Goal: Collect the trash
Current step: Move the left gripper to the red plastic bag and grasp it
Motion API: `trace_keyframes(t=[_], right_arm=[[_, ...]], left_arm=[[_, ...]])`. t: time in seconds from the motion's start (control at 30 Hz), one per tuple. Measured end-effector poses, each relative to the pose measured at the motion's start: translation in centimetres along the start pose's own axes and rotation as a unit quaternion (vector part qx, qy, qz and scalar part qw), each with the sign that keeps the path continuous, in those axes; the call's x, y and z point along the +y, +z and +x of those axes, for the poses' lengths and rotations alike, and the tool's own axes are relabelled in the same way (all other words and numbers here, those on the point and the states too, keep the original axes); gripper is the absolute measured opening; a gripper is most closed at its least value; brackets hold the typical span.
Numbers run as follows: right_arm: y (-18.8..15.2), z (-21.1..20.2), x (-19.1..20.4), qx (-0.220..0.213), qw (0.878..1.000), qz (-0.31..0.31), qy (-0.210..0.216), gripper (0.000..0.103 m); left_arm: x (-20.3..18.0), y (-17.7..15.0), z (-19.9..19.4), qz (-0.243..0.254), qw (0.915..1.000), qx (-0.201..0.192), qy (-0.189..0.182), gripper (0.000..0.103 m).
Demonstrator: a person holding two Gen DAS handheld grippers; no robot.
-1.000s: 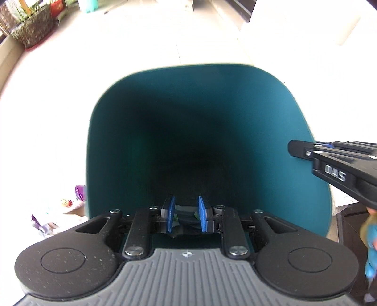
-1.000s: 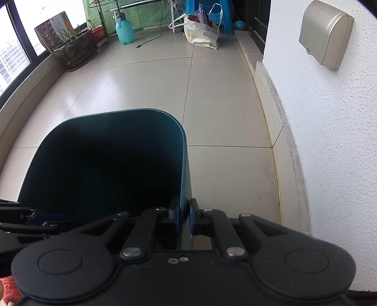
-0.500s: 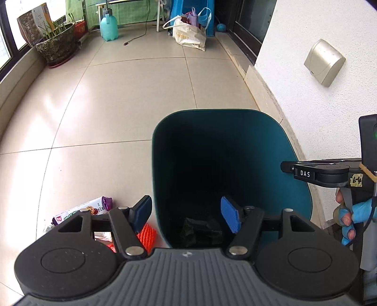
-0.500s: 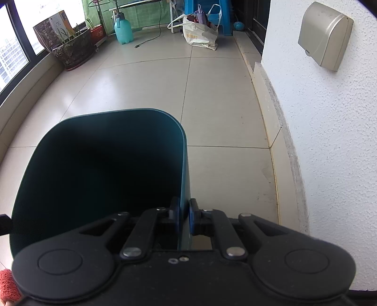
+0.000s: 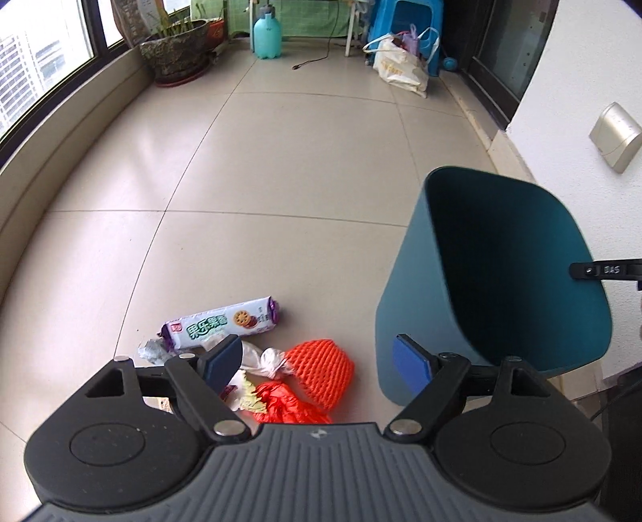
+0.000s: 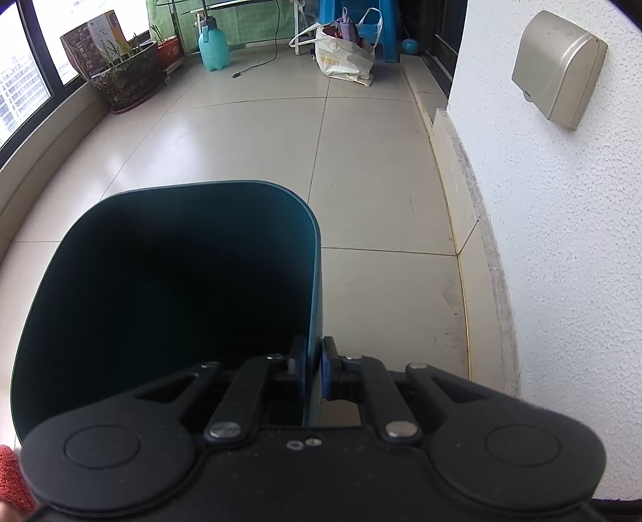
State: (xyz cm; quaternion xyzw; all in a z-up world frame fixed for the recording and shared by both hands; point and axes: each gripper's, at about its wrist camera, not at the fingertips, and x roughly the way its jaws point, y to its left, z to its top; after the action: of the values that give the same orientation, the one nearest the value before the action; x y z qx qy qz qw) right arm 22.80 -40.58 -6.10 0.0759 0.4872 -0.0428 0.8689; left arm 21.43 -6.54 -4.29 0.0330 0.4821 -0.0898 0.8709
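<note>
A teal trash bin (image 5: 417, 321) stands on the tiled floor near the white wall. My right gripper (image 6: 314, 369) is shut on the bin's right wall (image 6: 315, 281). My left gripper (image 5: 317, 361) hangs to the left of the bin, its jaws opening wide with nothing held. Below it lies a pile of trash: a biscuit wrapper (image 5: 222, 323), an orange foam fruit net (image 5: 323, 367), a red plastic bag (image 5: 289, 407) and crumpled white paper (image 5: 263, 357). The bin's dark inside hides its contents.
A white wall (image 6: 561, 241) with a beige box (image 6: 557, 66) runs along the right. At the far end stand a plant pot (image 5: 176, 56), a turquoise sprayer bottle (image 5: 267, 34), a white bag (image 5: 399, 66) and a blue stool (image 5: 417, 20). Windows line the left.
My left gripper pulled back out of the bin, moved left over the trash pile and opened wide, leaving a dark scrap inside. The right gripper kept its grip on the bin wall.
</note>
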Motion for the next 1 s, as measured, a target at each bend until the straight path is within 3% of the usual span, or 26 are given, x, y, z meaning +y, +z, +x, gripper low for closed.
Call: trace_keyframes(t=[0.3, 0.43, 0.63, 0.87, 1.0], right_arm=[[0.1, 0.0, 0.1, 0.002, 1.0, -0.004, -0.006, 0.006], [0.1, 0.0, 0.0, 0.003, 1.0, -0.002, -0.004, 0.006], [0.1, 0.1, 0.0, 0.003, 1.0, -0.008, -0.003, 0.006], [-0.1, 0.0, 0.2, 0.001, 1.0, -0.019, -0.004, 0.006], [-0.1, 0.1, 0.4, 0.0, 1.0, -0.026, -0.008, 0.006]], left_arm=[[3.4, -3.5, 9.4, -0.075, 0.9932, 0.084, 0.029, 0.082], [5.3, -4.7, 14.3, -0.159, 0.9792, 0.124, 0.024, 0.082], [7.7, -6.5, 20.3, -0.269, 0.9483, 0.164, 0.036, 0.082], [8.4, -7.9, 24.9, -0.292, 0.9352, 0.199, 0.023, 0.082], [8.7, -9.1, 26.3, -0.288, 0.9332, 0.213, 0.034, 0.082]])
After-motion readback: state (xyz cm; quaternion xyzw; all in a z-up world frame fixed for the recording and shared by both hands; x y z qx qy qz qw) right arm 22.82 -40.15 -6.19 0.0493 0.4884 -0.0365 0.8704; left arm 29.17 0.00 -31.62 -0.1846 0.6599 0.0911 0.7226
